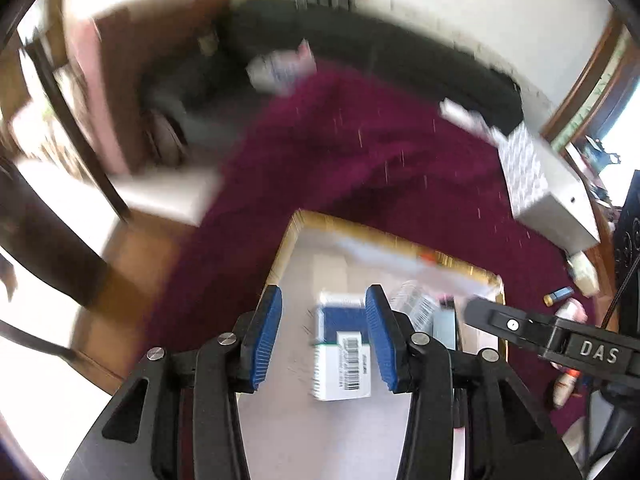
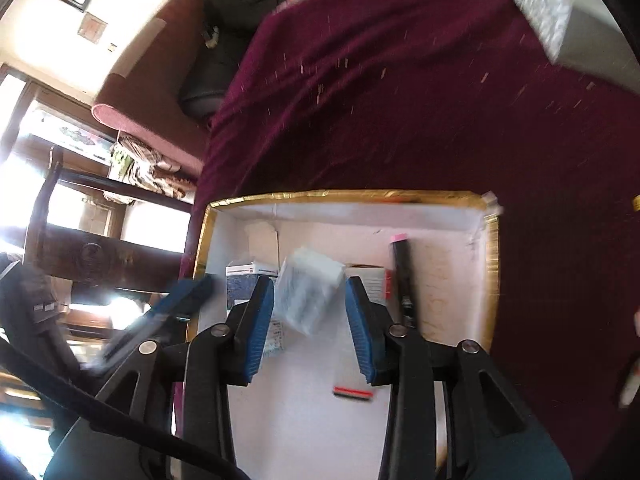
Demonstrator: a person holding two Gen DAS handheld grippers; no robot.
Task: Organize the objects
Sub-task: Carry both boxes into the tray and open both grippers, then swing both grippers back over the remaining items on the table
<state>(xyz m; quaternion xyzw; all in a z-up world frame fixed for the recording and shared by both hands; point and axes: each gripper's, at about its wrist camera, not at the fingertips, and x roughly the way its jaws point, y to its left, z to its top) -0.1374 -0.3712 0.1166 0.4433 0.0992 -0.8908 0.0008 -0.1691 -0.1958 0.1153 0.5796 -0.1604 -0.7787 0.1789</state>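
You were working over a maroon cloth [image 2: 400, 100] with a gold-rimmed box [image 2: 344, 195] set on it, and most of the sorting looked done. Lying on the box's white floor were a blue-and-white carton [image 1: 343, 344], a clear plastic packet [image 2: 310, 288], another small carton [image 2: 370, 280] and a dark pen-like stick [image 2: 401, 272].

Still outside the box, a large grey patterned box [image 1: 540, 184] stood at the cloth's far edge. A few small things lay loose on the cloth by the right side: a small blue-and-yellow tube [image 1: 558, 295], a pale bottle [image 1: 572, 312] and another small bottle [image 1: 565, 388]; blur made these hard to name with confidence.

Your left gripper [image 1: 324, 340] hung over the blue-and-white carton with its jaws spread wide, gripping nothing. Your right gripper [image 2: 310, 324] was likewise wide and empty, poised above the clear packet. I'd judge the loose items on the right were what remained.
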